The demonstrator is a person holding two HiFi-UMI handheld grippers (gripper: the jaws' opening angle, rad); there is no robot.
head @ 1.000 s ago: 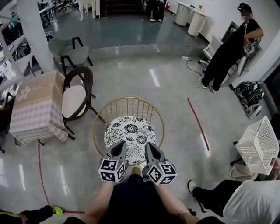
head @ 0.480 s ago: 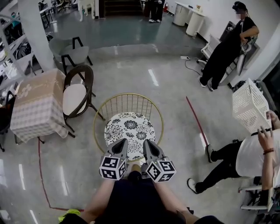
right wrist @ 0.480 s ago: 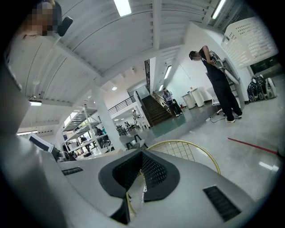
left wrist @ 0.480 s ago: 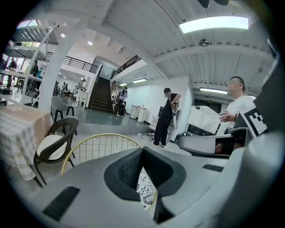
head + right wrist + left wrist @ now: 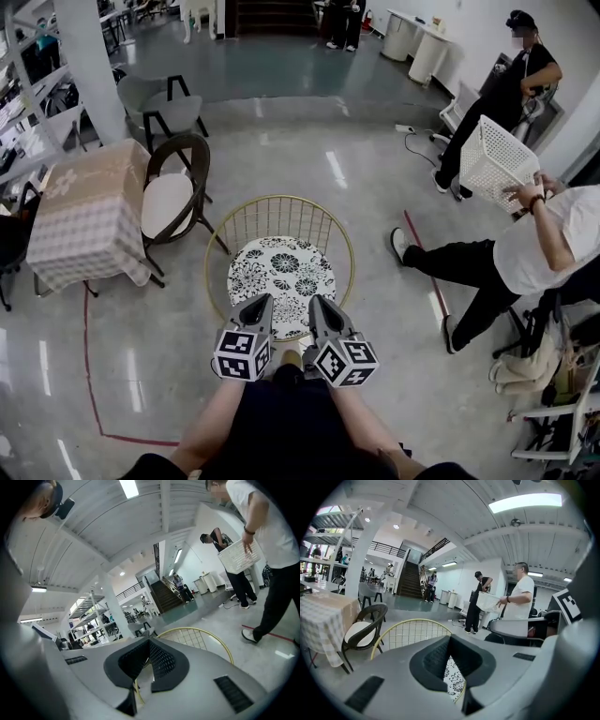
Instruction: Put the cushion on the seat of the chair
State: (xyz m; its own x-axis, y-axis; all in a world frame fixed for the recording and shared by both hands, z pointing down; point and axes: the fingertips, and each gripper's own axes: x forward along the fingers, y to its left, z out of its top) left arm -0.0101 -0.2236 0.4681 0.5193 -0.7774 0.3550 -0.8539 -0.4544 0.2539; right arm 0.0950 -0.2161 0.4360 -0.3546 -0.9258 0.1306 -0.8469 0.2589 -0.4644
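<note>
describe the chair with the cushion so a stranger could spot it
At the left of the head view is a table with a checked cloth; a dark chair with a cream seat stands beside it. Right of that is the round gold wire chair, the only one holding a black-and-white floral cushion.

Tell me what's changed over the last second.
The bystander at right got up and raised the basket from low near the floor to chest height, farther back. The cushion stays on the chair; left tongs and right tongs stay shut at its near edge.
</note>
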